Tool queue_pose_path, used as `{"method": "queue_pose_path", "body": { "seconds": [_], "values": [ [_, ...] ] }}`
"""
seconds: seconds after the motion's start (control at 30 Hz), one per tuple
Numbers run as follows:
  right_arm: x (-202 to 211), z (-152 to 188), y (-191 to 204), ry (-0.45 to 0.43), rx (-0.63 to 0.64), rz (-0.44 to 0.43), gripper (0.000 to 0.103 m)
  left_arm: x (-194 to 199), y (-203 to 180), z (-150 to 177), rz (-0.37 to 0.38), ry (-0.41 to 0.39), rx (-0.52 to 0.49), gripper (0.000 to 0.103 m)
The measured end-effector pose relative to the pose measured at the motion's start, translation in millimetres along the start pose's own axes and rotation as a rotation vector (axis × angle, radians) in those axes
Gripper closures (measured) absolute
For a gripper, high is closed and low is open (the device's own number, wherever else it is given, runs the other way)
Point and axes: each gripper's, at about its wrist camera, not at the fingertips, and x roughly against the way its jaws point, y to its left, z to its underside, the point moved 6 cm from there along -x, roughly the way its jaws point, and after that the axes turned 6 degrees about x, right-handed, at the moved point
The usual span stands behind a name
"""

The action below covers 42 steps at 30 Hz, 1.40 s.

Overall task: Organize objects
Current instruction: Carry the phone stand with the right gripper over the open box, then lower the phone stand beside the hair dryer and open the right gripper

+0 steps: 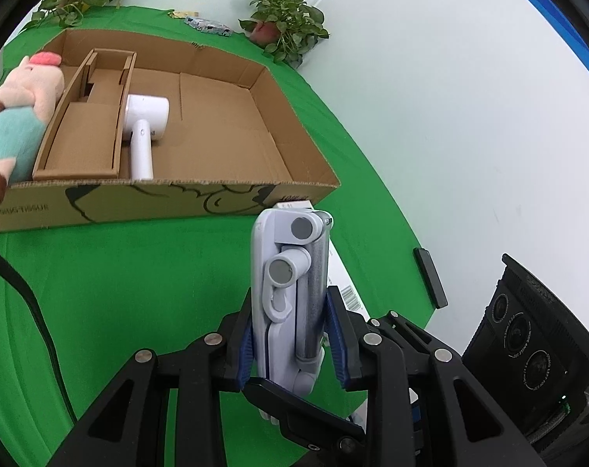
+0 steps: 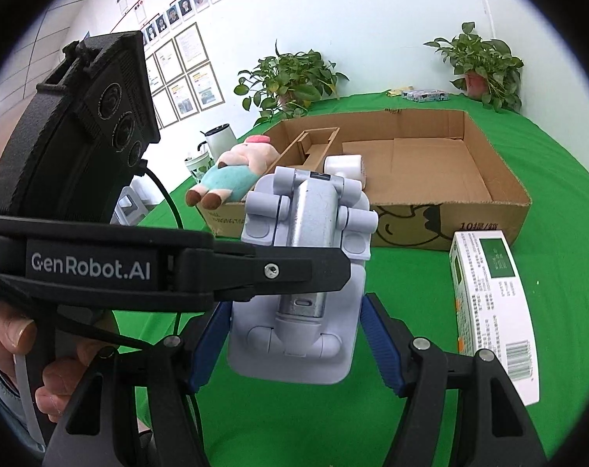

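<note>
The stand [image 1: 290, 295], a folded white phone holder, is up in the air over the green cloth [image 1: 138, 272], just in front of the box [image 1: 169, 198]. The left gripper [image 1: 292, 334] squeezes its thin sides. The right gripper [image 2: 294, 334] sits around its wide base, and I cannot tell if those pads press it. This looks like the carry step. Next, the stand needs to go over the box wall and down beside the white dryer [image 1: 144, 124]. A carton [image 2: 493, 311] lies nearby.
</note>
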Motion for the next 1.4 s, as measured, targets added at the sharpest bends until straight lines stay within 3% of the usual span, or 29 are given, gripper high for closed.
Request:
{"method": "queue_pose_path", "body": {
  "seconds": [0.37, 0.83, 1.0, 1.4],
  "values": [
    [-17.4, -53.8, -21.0, -0.025, 0.043, 0.041, 0.037, -4.1, -10.2, -67.2, 0.032, -0.011, -0.018, 0.074],
    [-97.8, -108.5, -67.1, 0.091, -0.028, -0.013, 0.037, -61.9, 37.6, -165.0, -0.026, 0.075, 0.062, 0.075],
    [-128.7, -108.8, -90.0, 0.161, -0.075, -0.034, 0.037, -95.6, 61.9, -182.6, -0.035, 0.132, 0.117, 0.075],
    [-160.7, -72.8, -112.1, 0.327, -0.161, -0.071, 0.037, -143.6, 98.6, -177.1, -0.066, 0.237, 0.226, 0.074]
  ]
}}
